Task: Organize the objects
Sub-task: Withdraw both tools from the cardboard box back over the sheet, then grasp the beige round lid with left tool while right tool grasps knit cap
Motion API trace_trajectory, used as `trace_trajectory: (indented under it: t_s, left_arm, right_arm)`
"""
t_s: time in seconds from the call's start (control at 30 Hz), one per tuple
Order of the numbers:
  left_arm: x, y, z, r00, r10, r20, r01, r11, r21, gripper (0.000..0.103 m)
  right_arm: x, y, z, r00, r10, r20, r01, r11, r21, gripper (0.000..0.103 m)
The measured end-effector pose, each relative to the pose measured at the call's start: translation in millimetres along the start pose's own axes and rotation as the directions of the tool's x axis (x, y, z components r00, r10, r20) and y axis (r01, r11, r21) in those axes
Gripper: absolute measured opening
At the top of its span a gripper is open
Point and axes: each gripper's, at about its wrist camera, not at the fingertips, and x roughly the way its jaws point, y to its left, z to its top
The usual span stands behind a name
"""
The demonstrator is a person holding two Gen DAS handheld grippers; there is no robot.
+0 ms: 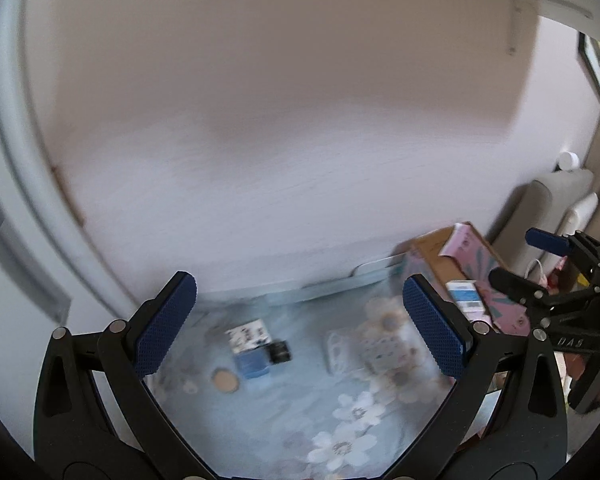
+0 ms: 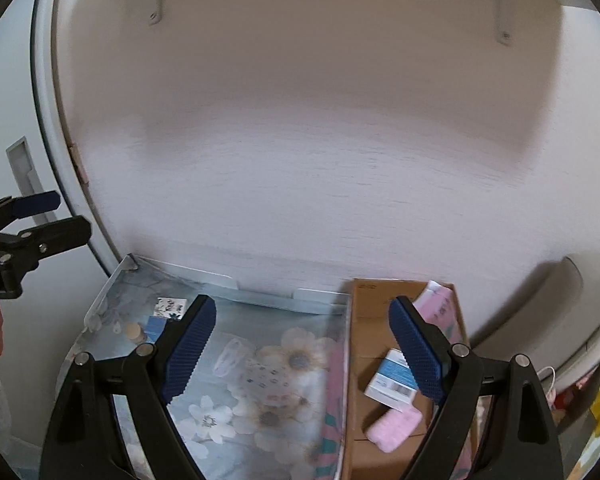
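Left wrist view: your left gripper (image 1: 300,320) and right gripper (image 2: 302,344) both gape, holding nothing. Blue box (image 1: 253,362) near the tray's (image 2: 100,304) far-left corner looks light, stiff; pinch its flat sides.

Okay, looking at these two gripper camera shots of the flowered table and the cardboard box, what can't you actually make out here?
- Left wrist view: motion blur smears the small blue box, so its print is unreadable.
- Left wrist view: the clear packet is blurred; its contents are unclear.
- Right wrist view: the right gripper finger covers part of the white-and-blue carton in the cardboard box.
- Right wrist view: the bottom edge cuts off the box's near end.
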Motion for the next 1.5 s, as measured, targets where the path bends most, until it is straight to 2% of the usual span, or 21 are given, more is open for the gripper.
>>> trace_trajectory:
  t_s: [0.3,0.57,0.83,1.1,1.23,1.4,1.5]
  left_arm:
    - [0.1,43.0,-32.6,0.996,0.085,-0.035,-0.087,0.995,-0.053,0.103]
    - [14.9,66.4,-72.3,0.994,0.090,-0.066,-0.095,0.992,-0.083,0.103]
    - [33.7,81.5,-115.2,0.993,0.083,-0.088,-0.092,0.991,-0.099,0.103]
    - [75.9,85.8,-166.1,0.986,0.056,-0.155,-0.072,0.993,-0.099,0.103]
    - [97.1,86.3,-183.6,0.988,0.041,-0.150,-0.057,0.993,-0.103,0.103]
    - [125.6,84.7,-194.0,0.989,0.031,-0.141,-0.042,0.996,-0.074,0.100]
    - [141.2,85.6,-198.6,0.989,0.031,-0.145,-0.040,0.997,-0.060,0.096]
  right_arm:
    - [25.9,22.5,-0.5,0.997,0.069,-0.022,-0.069,0.998,-0.013,0.086]
    - [51.0,44.9,-13.6,0.994,0.092,-0.057,-0.094,0.995,-0.030,0.086]
    - [74.7,57.7,-41.6,0.987,0.122,-0.103,-0.124,0.992,-0.012,0.086]
    - [104.8,65.4,-86.7,0.983,0.107,-0.152,-0.110,0.994,-0.009,0.086]
    - [124.1,66.8,-110.7,0.977,0.114,-0.179,-0.112,0.994,0.020,0.086]
    - [141.2,76.1,-133.1,0.987,0.063,-0.151,-0.064,0.998,-0.005,0.086]
    - [147.6,78.9,-142.0,0.992,0.006,-0.129,-0.007,1.000,-0.008,0.086]
